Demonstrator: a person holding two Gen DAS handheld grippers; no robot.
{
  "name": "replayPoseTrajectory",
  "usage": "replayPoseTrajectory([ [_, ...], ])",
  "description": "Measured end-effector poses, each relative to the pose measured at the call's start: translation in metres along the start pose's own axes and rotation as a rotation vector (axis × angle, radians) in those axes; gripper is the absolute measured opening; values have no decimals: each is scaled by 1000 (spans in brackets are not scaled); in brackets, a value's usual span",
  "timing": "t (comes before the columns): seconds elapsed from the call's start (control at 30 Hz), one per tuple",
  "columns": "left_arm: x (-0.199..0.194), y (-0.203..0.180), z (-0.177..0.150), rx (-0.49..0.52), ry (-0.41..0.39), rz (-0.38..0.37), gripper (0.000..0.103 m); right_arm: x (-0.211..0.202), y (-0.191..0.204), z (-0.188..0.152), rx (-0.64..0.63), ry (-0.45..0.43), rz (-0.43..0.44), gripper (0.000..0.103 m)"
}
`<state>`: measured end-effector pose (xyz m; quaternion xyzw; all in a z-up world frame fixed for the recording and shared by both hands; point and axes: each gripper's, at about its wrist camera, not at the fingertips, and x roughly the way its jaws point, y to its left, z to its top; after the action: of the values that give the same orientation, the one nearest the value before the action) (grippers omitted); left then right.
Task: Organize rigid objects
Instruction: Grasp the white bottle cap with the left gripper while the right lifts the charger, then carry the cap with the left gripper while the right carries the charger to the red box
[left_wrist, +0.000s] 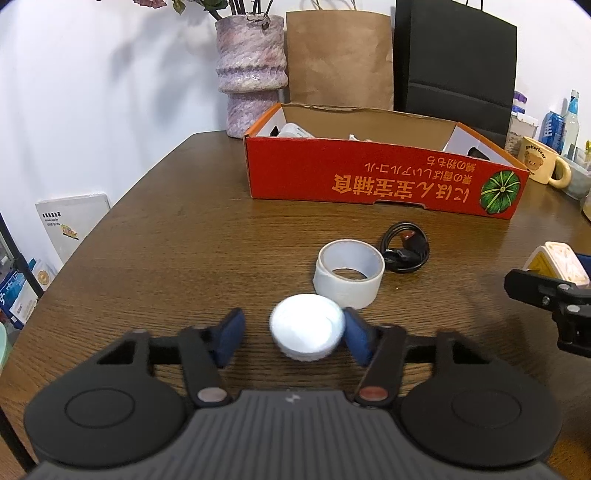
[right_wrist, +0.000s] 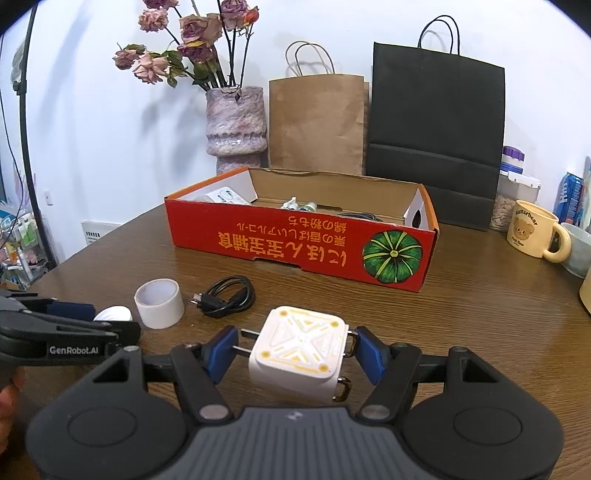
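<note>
The wooden table carried a red cardboard box lying across the far side, its long axis left to right and its open top facing up, straight ahead of both grippers. Nearer lay a tape roll and, just beside it, a coiled black cable. The right gripper was clamped on a white plug adapter, prongs toward its left pad, held above the table in front of the box. The left gripper sat astride a small white round lid near the tape; its right pad touched the lid, but a gap showed on the left, so it was probably not yet gripped, though blur made that uncertain.
</note>
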<state>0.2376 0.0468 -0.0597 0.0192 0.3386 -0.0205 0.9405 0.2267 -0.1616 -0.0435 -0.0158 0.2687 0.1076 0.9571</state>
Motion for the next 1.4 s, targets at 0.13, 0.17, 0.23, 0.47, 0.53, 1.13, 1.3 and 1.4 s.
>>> replayPoseTrajectory([
  [0.13, -3, -1, -1, 3, -6, -5, 42, 0, 0, 0, 0, 0, 1, 68],
  [0.17, -4, -2, -1, 5, -8, -4, 42, 0, 0, 0, 0, 0, 0, 68],
  [0.23, -5, -3, -2, 8, -15, -3, 41, 0, 1, 0, 0, -1, 1, 68],
  [0.47, -10, -5, -2, 11, -33, 3, 41, -1, 2, 0, -1, -4, 1, 68],
  [0.53, -12, -6, -3, 12, -36, 3, 41, -2, 2, 0, -2, -6, 3, 68],
  [1.13, -32, -20, 6, -1, -116, 21, 41, -15, 1, 6, -3, -52, 19, 68],
  [1.3, -37, -29, 17, 3, -141, 12, 41, -21, -3, 15, 0, -84, 20, 68],
  [1.4, -40, -33, 25, 0, -158, 10, 41, -23, -7, 21, 3, -97, 18, 68],
])
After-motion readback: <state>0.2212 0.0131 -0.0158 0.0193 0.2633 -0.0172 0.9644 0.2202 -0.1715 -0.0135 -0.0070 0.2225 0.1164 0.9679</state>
